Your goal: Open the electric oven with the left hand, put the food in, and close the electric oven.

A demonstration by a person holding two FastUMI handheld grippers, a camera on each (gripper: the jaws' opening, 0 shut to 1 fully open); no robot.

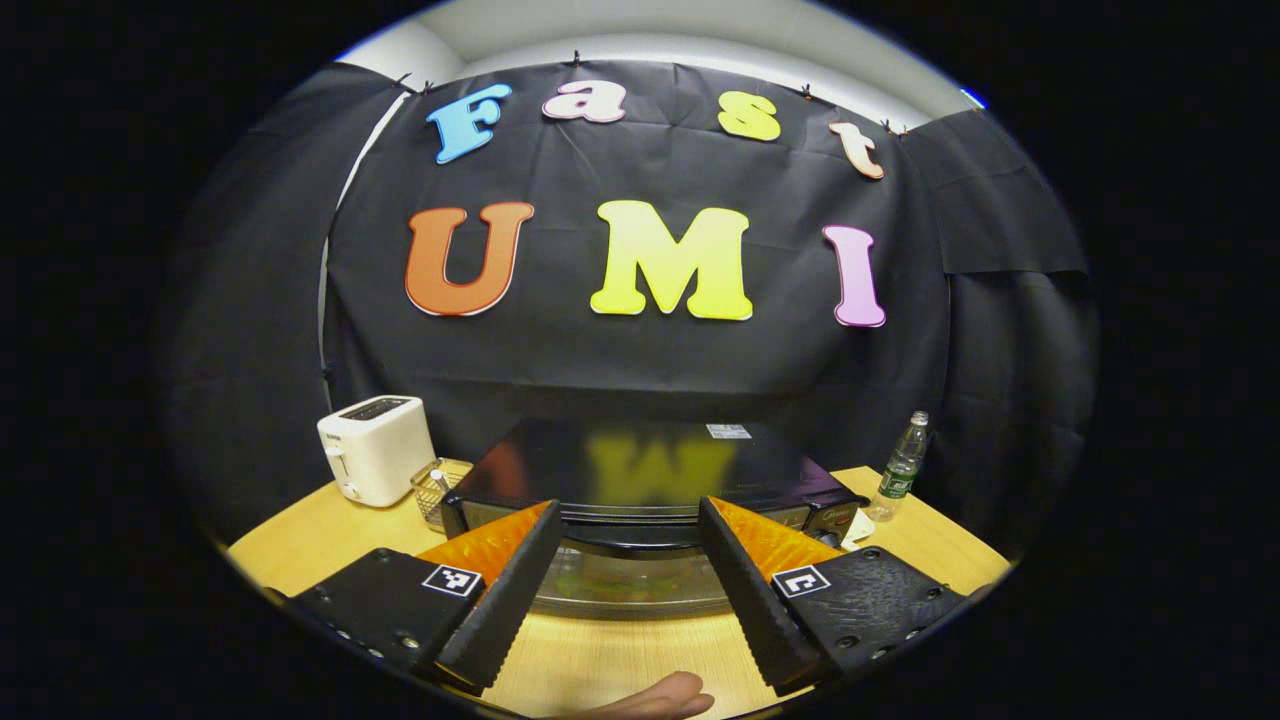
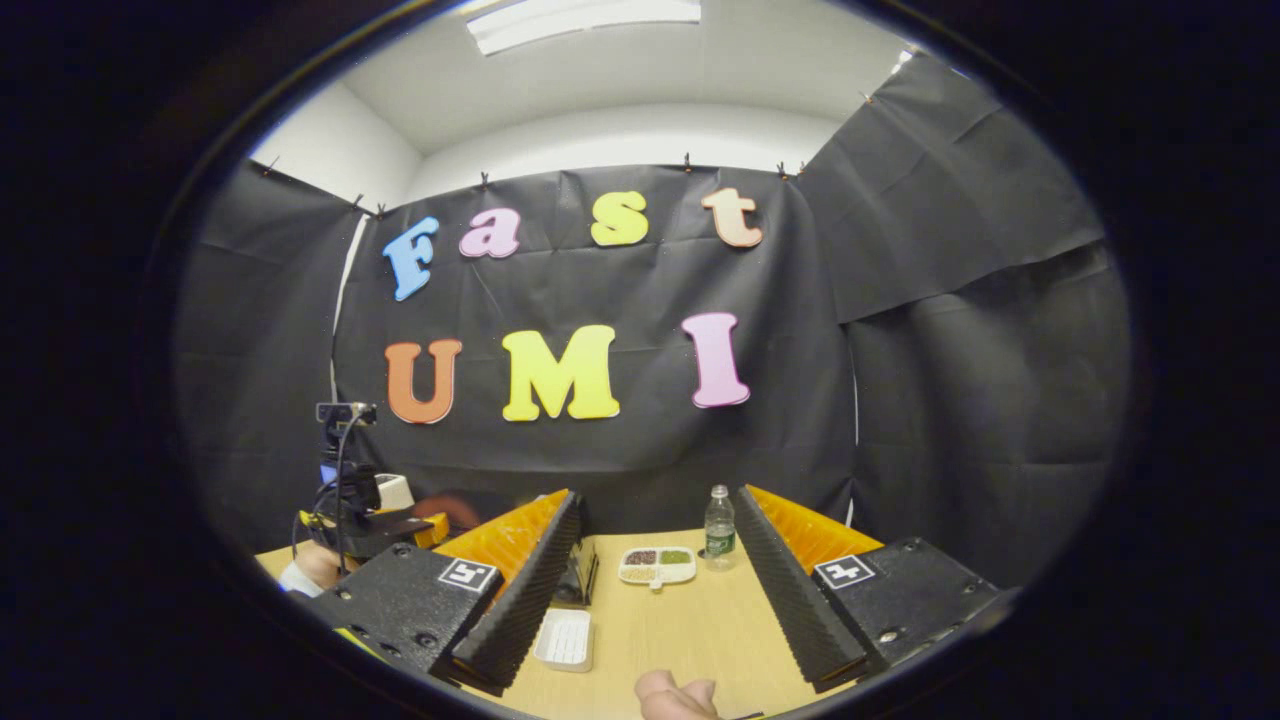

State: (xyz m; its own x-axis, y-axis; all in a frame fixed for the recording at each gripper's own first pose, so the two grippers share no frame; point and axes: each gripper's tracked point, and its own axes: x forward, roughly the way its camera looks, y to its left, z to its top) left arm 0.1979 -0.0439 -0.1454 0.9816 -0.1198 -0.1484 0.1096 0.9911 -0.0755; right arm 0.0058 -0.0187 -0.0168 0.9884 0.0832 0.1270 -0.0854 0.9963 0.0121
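Left claw (image 1: 630,560) spread wide, lined up on oven (image 1: 640,480) handle, not touching. Door looks shut. Right claw (image 2: 655,570) spread, empty, over food dish (image 2: 657,564) on table (image 2: 690,630). All steps remain.

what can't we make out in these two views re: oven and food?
- Oven handle and door, left gripper view: partly behind the left gripper fingers; door state unclear.
- Oven inside: glass glare hides it.
- Oven knobs: too small, partly covered.
- Divided dish, right gripper view: contents too small to identify.
- White tray: left end behind the right gripper finger.
- Oven in right gripper view: mostly hidden by that finger.
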